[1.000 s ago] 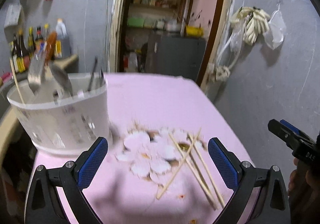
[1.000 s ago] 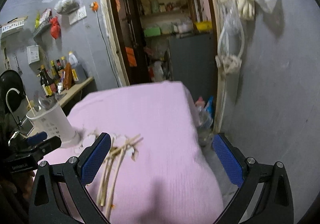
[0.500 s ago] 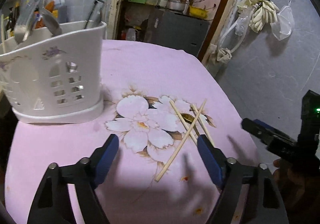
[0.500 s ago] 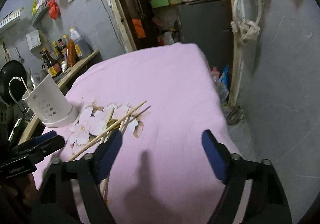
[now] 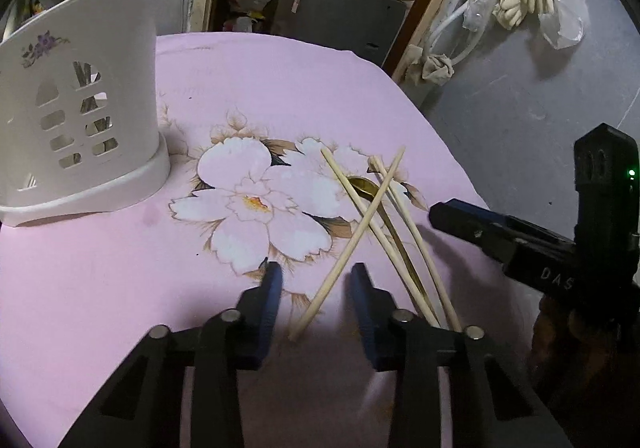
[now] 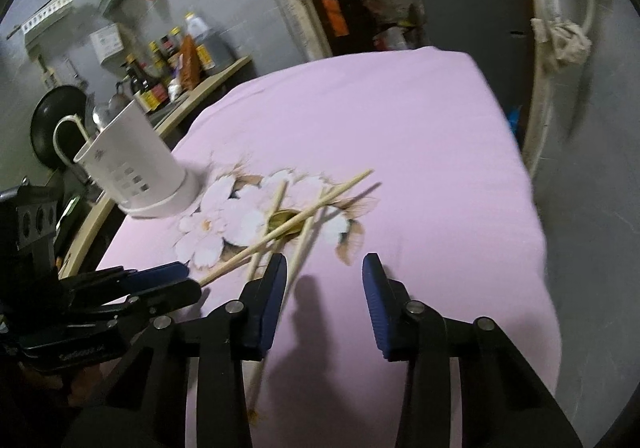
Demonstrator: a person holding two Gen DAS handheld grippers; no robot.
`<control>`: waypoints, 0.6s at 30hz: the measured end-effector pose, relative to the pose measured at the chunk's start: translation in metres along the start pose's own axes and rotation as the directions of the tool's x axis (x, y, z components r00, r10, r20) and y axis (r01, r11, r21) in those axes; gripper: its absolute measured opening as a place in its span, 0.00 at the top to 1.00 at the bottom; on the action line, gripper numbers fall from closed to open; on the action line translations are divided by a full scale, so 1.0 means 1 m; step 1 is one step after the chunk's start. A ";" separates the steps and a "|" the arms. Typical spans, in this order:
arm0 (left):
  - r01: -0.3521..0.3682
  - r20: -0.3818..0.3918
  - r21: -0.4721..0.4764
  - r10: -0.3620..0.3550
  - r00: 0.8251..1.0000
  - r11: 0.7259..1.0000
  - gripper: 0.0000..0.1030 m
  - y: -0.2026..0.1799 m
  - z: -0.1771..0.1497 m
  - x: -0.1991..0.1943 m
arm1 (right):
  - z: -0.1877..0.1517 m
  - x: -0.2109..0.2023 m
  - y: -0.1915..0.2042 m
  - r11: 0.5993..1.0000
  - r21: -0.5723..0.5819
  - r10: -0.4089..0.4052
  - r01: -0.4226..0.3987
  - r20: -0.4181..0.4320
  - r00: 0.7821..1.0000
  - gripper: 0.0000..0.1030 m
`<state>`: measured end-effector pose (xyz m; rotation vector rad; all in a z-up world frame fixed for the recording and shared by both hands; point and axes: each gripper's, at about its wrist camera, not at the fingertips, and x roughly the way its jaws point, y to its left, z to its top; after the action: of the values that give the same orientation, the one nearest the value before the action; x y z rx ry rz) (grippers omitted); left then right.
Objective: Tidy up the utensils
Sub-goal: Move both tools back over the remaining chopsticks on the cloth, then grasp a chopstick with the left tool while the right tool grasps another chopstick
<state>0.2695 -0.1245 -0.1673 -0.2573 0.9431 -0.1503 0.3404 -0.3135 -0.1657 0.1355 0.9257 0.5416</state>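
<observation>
Since a second ago you have lowered both tools toward the pink tablecloth (image 5: 120, 268), and the white utensil holder (image 5: 80, 108) now sits ahead-left of your left gripper (image 5: 316, 280). Its jaws are closing with the near end of one chopstick (image 5: 348, 244) between them, pads not yet pressing. That stick's long axis is running ahead and rightward, crossing the other chopsticks (image 5: 400, 216) and a brass spoon (image 5: 362, 188). Your right gripper (image 6: 324, 268) is closing on nothing, the pile lying ahead-left of it.
</observation>
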 end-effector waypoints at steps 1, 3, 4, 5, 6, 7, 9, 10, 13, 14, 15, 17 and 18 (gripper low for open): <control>-0.010 -0.003 -0.007 0.009 1.000 1.000 0.78 0.001 0.000 0.001 | 0.001 0.002 0.002 1.000 -0.008 0.009 -0.009 -0.008 1.000 0.66; -0.012 -0.004 -0.018 0.012 1.000 1.000 0.84 0.004 0.000 0.000 | 0.003 0.007 0.006 1.000 -0.021 0.020 -0.021 -0.026 0.999 0.66; -0.010 -0.008 -0.019 0.010 1.000 1.000 0.86 0.004 0.000 0.000 | 0.004 0.011 0.007 0.999 -0.029 0.018 -0.019 -0.040 0.999 0.66; -0.008 -0.012 -0.016 0.008 1.000 1.000 0.88 0.004 -0.001 0.000 | 0.004 0.013 0.008 0.999 -0.035 0.015 -0.017 -0.051 0.999 0.66; -0.009 -0.015 -0.011 0.008 1.000 1.000 0.89 0.003 -0.001 0.000 | 0.004 0.016 0.010 0.999 -0.041 0.012 -0.014 -0.062 0.998 0.66; -0.012 -0.019 -0.002 0.012 1.000 1.000 0.90 0.001 -0.002 0.000 | 0.004 0.019 0.012 0.999 -0.050 0.001 -0.005 -0.075 0.997 0.66; -0.011 -0.027 0.003 0.011 1.000 1.000 0.91 -0.001 -0.003 0.000 | 0.004 0.021 0.015 0.997 -0.071 -0.030 0.024 -0.094 0.995 0.74; -0.011 -0.034 0.002 0.011 0.999 1.000 0.92 -0.001 -0.003 -0.001 | 0.004 0.019 0.016 0.997 -0.074 -0.039 0.031 -0.097 0.995 0.78; -0.002 -0.064 -0.016 0.001 0.998 1.000 0.93 0.000 -0.007 -0.004 | 0.003 0.011 0.015 0.997 -0.067 -0.056 0.049 -0.099 0.994 0.89; 0.002 -0.074 -0.021 -0.004 0.997 1.000 0.93 0.001 -0.009 -0.006 | 0.003 0.009 0.012 0.996 -0.064 -0.060 0.054 -0.103 0.993 0.90; 0.008 -0.084 -0.027 -0.011 0.996 1.000 0.93 0.001 -0.011 -0.007 | 0.002 0.006 0.012 0.996 -0.061 -0.065 0.059 -0.106 0.992 0.90; 0.032 -0.101 -0.037 -0.036 0.994 0.999 0.93 0.002 -0.016 -0.011 | 0.001 0.002 0.009 0.997 -0.050 -0.070 0.065 -0.112 0.991 0.90; 0.034 -0.102 -0.037 -0.038 0.994 0.999 0.93 0.003 -0.016 -0.012 | 0.001 0.001 0.007 0.997 -0.045 -0.068 0.063 -0.116 0.991 0.90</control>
<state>0.2491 -0.1217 -0.1677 -0.3018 1.0440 -0.1815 0.3390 -0.3066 -0.1633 0.0363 1.0294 0.5116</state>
